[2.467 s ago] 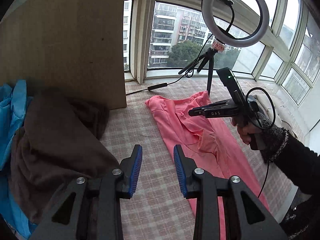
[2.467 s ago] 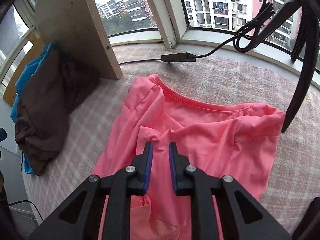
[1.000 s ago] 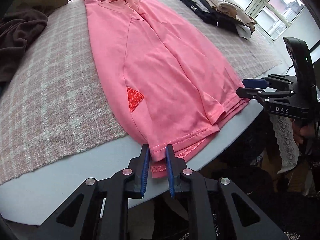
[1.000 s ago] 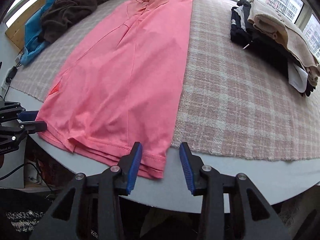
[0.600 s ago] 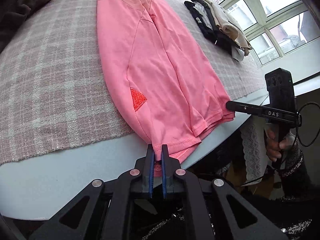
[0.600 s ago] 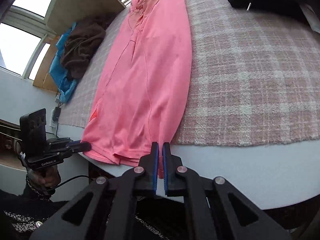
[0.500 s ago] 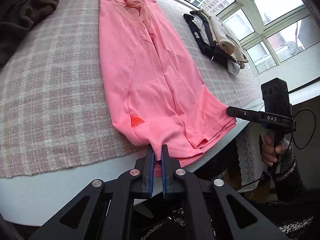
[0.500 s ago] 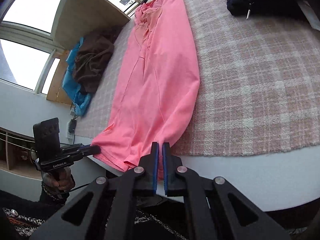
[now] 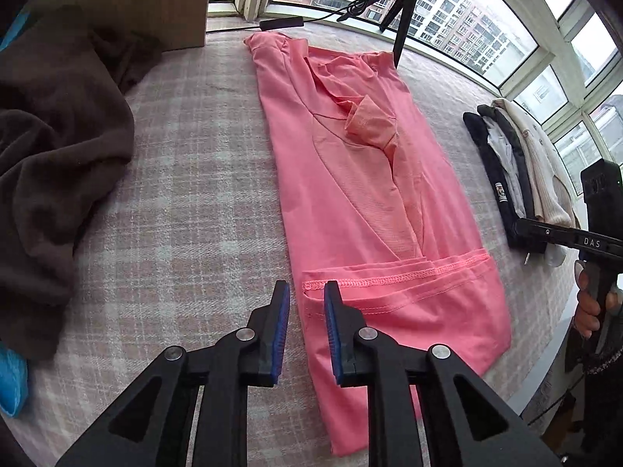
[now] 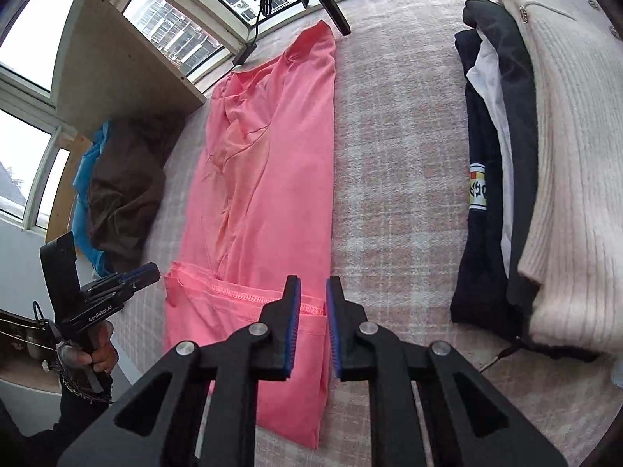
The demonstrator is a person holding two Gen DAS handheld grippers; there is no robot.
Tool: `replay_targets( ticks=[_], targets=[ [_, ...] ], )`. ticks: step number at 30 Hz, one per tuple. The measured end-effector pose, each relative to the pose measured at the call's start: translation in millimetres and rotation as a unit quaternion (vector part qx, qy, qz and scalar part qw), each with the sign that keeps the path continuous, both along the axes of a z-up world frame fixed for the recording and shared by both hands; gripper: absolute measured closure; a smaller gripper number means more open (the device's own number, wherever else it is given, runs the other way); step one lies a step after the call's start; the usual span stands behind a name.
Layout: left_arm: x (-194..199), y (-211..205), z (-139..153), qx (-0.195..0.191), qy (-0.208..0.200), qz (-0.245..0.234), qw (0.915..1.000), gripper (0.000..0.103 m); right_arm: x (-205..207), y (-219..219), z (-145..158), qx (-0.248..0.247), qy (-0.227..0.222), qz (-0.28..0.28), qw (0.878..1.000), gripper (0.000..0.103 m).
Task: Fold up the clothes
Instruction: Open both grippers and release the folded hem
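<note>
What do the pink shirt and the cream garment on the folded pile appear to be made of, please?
Pink shirt: thin, smooth, matte knit, probably synthetic sportswear; it drapes flat, with a stitched hem and a mesh-textured panel. Cream garment: thick, soft ribbed knit, wool-like; the fibre can't be confirmed.

Even, soft daylight from the windows [image 9: 459, 35], slightly blown out in the upper corners. Shadows faint. Focus sharp at centre; strong fisheye curvature and dark vignetting at edges.

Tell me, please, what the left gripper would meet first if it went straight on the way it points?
Most likely the stitched hem of the pink shirt, just beyond the left gripper and its open jaws; depth is uncertain.
</note>
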State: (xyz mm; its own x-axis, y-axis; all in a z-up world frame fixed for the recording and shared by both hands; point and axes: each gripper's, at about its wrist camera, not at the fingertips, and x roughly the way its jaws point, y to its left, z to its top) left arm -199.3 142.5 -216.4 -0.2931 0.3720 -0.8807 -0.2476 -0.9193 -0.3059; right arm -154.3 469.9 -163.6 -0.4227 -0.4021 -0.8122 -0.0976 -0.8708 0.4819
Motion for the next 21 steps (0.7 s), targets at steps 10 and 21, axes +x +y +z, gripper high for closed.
replay_targets(
  ticks=[10, 21],
  targets=[
    [29.2, 2.2, -14.6, -0.027, 0.001, -0.044, 0.9987, 0.069, 12.1, -39.6, -33.1, 0.127, -0.012, 0.11, 0.986, 0.067],
    [18.1, 18.9, -27.1, -0.097, 0.038, -0.051, 0.9933, 0.078, 14.1, -37.9, -34.2, 0.13, 0.02, 0.1, 0.986, 0.1]
  ],
)
